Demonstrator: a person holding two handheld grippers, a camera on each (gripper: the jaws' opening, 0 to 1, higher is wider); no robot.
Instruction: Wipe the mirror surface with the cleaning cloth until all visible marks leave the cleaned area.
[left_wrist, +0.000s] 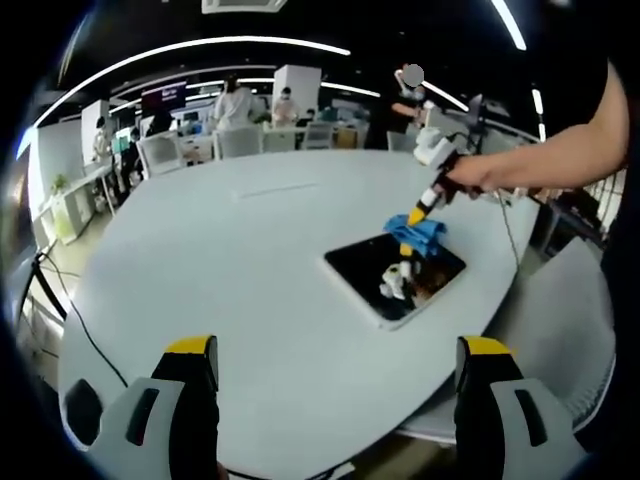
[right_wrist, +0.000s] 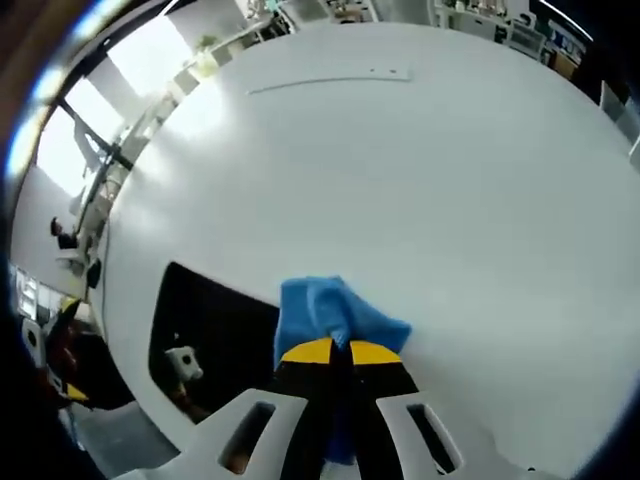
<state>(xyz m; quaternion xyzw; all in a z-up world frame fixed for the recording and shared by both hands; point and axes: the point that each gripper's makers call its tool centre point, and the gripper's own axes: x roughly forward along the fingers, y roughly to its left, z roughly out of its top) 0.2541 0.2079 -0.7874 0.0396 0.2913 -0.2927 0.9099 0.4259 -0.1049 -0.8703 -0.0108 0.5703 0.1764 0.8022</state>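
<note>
- In the left gripper view, the left gripper (left_wrist: 337, 375) is seen nearest, its fingers (left_wrist: 190, 365) spread wide with nothing between them, held over the near edge of the white tabletop (left_wrist: 220, 250).
- In the right gripper view, the right gripper (right_wrist: 341, 352) is seen with its fingers (right_wrist: 306, 351) closed tight on the blue cloth (right_wrist: 330, 310), which is bunched at the tips.
- Farther out, the mirror (left_wrist: 394, 277) lies flat on the tabletop; the cloth (left_wrist: 418, 231) is pressed at its far edge by the right gripper (left_wrist: 415, 215), held in a hand (left_wrist: 480, 175).
- Wiping is judged to be under way, not finished.
- Marks cannot be told apart from reflections on the dark mirror (right_wrist: 210, 330), so the remaining work cannot be gauged.
- Chairs and people are noted beyond the tabletop.
</note>
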